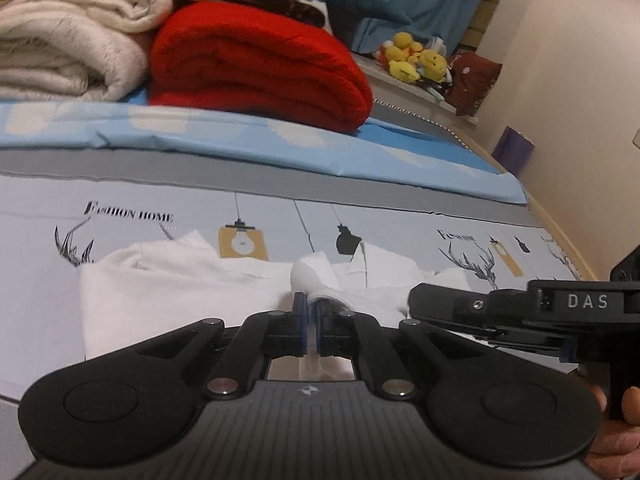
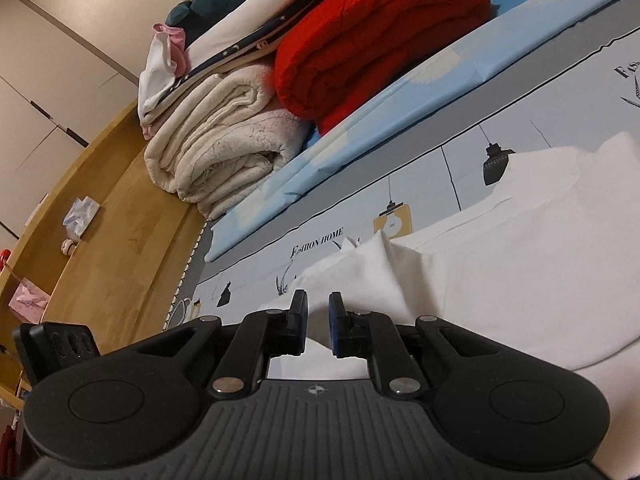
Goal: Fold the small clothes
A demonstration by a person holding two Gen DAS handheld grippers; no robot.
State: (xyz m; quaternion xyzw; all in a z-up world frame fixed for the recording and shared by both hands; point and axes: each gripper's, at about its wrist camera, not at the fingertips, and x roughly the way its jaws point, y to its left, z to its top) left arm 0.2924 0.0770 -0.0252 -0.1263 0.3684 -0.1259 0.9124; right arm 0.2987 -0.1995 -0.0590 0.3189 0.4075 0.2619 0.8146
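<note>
Now, step: I judge this the start of a fold, both grippers pinching the shirt's near edge.
Shirt: white shirt (image 1: 168, 292) lies crumpled on the printed sheet (image 1: 160, 208), close in front of me.
Left gripper (image 1: 311, 320): jaws closed on a raised ridge of the shirt.
Right gripper (image 2: 318, 320): jaws narrow, cloth between the pads; it looks like a grip on the shirt.
Spacing: grippers sit close together; I'd want them further apart along the hem.
Doing it well: lift evenly, keep the edge taut, carry it flat over.
Risk: thin bite may slip; the bunched cloth may fold crooked.
Clearance: red blanket (image 1: 256, 64) is well apart.
</note>
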